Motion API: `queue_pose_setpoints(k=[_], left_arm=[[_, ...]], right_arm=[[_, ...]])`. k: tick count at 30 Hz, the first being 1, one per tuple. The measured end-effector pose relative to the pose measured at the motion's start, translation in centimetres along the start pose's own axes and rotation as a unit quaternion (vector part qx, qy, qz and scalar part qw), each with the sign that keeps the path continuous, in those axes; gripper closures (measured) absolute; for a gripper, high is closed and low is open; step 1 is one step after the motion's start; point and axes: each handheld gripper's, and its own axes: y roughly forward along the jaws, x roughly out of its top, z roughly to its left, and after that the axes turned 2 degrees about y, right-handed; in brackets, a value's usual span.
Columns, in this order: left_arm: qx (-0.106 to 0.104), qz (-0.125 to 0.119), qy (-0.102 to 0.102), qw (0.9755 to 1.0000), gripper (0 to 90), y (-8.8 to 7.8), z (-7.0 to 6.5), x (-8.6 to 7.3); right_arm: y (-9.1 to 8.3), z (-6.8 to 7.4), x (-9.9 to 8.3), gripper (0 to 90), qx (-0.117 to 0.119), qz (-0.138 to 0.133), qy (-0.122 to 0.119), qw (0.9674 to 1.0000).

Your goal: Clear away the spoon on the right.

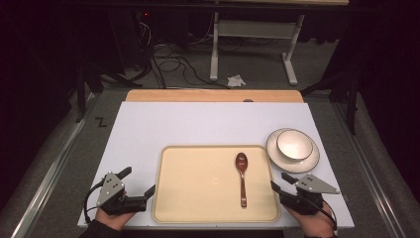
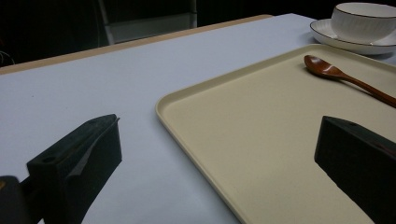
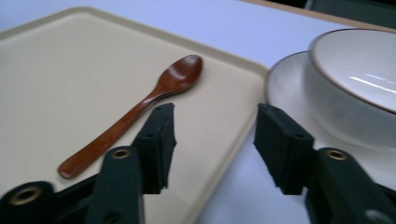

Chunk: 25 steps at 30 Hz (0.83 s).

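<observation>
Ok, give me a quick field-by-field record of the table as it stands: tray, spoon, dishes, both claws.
tray: beige, lying flat on the white table
spoon: brown wood, lying on the tray's right part, scoop end away from the person
bowl: white, sitting on a plate, right of the tray
left claw: open, at the tray's left edge, holding nothing
right claw: open, at the tray's right edge, holding nothing
</observation>
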Motion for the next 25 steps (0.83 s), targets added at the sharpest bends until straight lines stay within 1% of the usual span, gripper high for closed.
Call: queue_pose_setpoints(k=[1,2,3,4,5,6,7,8,10,13,15,17,22,23,24,25], left_arm=[[0.002,0.000,0.000,1.0000,0.9,0.0,0.0,0.0],[0.005,-0.001,-0.001,1.0000,0.5,-0.1,0.1,0.0],[0.011,-0.004,-0.002,0.9999,0.1,-0.1,0.1,0.0],[0.015,-0.006,-0.003,0.9999,0.1,-0.1,0.1,0.0],[0.019,-0.007,-0.003,0.9998,0.1,-0.1,0.1,0.0],[0.021,-0.008,-0.004,0.9997,0.1,-0.2,0.1,0.1],[0.023,-0.007,-0.004,0.9997,0.1,-0.2,0.2,0.1],[0.023,-0.006,-0.003,0.9997,0.1,-0.1,0.1,0.0],[0.023,-0.001,-0.005,0.9997,0.1,0.1,0.1,0.0],[0.017,0.007,-0.005,0.9998,0.1,0.4,0.0,-0.1],[0.007,0.014,-0.001,0.9999,0.1,0.5,-0.2,-0.1],[0.003,0.023,0.008,0.9997,0.1,0.7,-0.4,-0.2],[0.001,0.024,0.009,0.9997,0.1,0.8,-0.5,-0.2],[0.000,0.024,0.008,0.9997,0.1,0.8,-0.4,-0.2],[0.000,0.023,0.009,0.9997,0.1,0.8,-0.4,-0.2],[-0.001,0.022,0.010,0.9997,0.1,0.7,-0.5,-0.1]], right_arm=[[-0.4,-0.6,-0.1,40.8,-0.002,-0.004,0.006,1.0000],[-1.0,-1.2,-0.3,33.9,-0.010,-0.013,0.010,0.9998],[-1.4,-1.6,-0.4,27.8,-0.015,-0.014,0.016,0.9997],[-1.9,-2.1,-0.5,18.7,-0.021,-0.019,0.025,0.9993],[-2.2,-2.4,-0.6,14.7,-0.022,-0.023,0.031,0.9990],[-2.5,-2.7,-0.7,11.0,-0.022,-0.023,0.044,0.9985],[-2.7,-2.9,-0.8,5.2,-0.023,-0.021,0.053,0.9981],[-2.9,-3.2,-1.0,1.0,-0.032,-0.021,0.062,0.9973],[-3.0,-3.3,-1.1,1.0,-0.038,-0.023,0.066,0.9968],[-2.9,-3.3,-1.0,1.0,-0.040,-0.024,0.060,0.9971],[-3.0,-3.2,-1.0,1.0,-0.040,-0.026,0.056,0.9973],[-3.0,-3.1,-1.0,1.0,-0.041,-0.028,0.058,0.9971],[-3.0,-3.0,-0.9,1.0,-0.041,-0.031,0.061,0.9968],[-2.9,-2.8,-0.8,1.5,-0.036,-0.031,0.059,0.9972],[-2.9,-2.8,-0.8,1.5,-0.036,-0.031,0.059,0.9972],[-2.9,-2.7,-0.7,2.2,-0.029,-0.031,0.062,0.9972]])
